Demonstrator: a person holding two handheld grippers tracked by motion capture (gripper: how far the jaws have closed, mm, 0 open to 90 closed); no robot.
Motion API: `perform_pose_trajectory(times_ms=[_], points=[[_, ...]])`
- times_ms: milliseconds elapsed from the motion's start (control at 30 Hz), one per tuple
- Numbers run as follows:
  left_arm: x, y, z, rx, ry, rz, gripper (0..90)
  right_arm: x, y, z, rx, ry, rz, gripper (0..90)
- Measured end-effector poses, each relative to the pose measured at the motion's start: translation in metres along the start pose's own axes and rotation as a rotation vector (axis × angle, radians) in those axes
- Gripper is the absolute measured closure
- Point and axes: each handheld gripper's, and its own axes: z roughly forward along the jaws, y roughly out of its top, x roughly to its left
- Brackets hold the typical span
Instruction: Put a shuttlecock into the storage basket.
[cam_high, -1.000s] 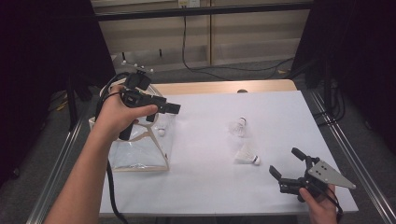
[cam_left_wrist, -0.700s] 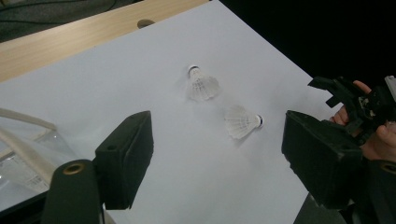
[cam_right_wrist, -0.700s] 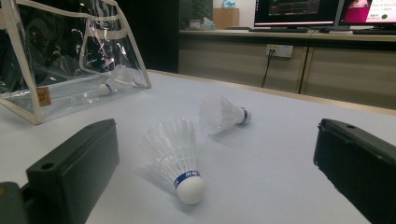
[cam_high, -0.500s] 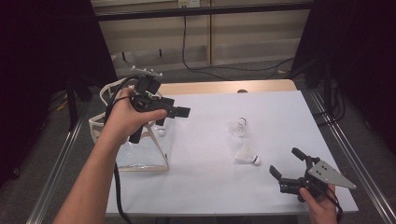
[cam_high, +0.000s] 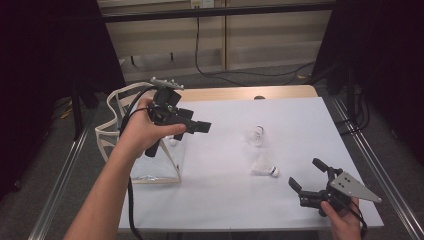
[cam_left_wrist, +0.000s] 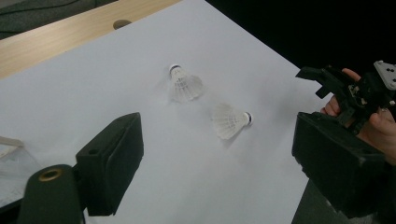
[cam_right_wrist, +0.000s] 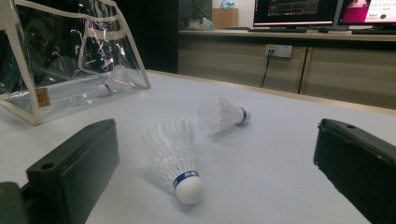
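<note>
Table (cam_high: 215, 200): white top carrying all the things; its bare middle separates the two hands.
Bag (cam_high: 150, 165): clear pouch with cream trim at the table's left edge, mouth up; one shuttlecock (cam_right_wrist: 103, 88) lies inside on its floor.
Left gripper (cam_high: 202, 127): held above the table just right of the bag's mouth, pointing toward the two loose shuttles; its jaws have just been opening and stand wide apart with nothing between them.
Right gripper (cam_high: 307, 177): resting near the table's front right corner, jaws apart and empty, aimed at the nearer shuttle.
Far shuttle (cam_high: 255, 136): lying on its side mid-table, well clear of the bag.
Near shuttle (cam_high: 265, 167): lying on its side just ahead of the right gripper, cork toward it.
Change: against the earlier pictures, the left hand has drifted from over the bag rightward toward the table's middle; the right hand and both loose shuttles keep their places.
Meaning: judged as one shuttle delivered, the freed left gripper now heading for the next; two remain to bag.
</note>
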Motion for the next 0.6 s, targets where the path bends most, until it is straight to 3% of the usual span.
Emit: perform_pose_trajectory(times_ms=[200, 600], points=[[0.001, -0.005, 0.009, 0.02, -0.007, -0.021, 14.8, 0.0, 0.0, 0.0, 0.002, 0.001, -0.001, 0.0], [-0.005, -0.012, 0.022, 0.028, -0.041, 0.009, 12.3, 0.0, 0.0, 0.0, 0.001, 0.001, -0.001, 0.0]])
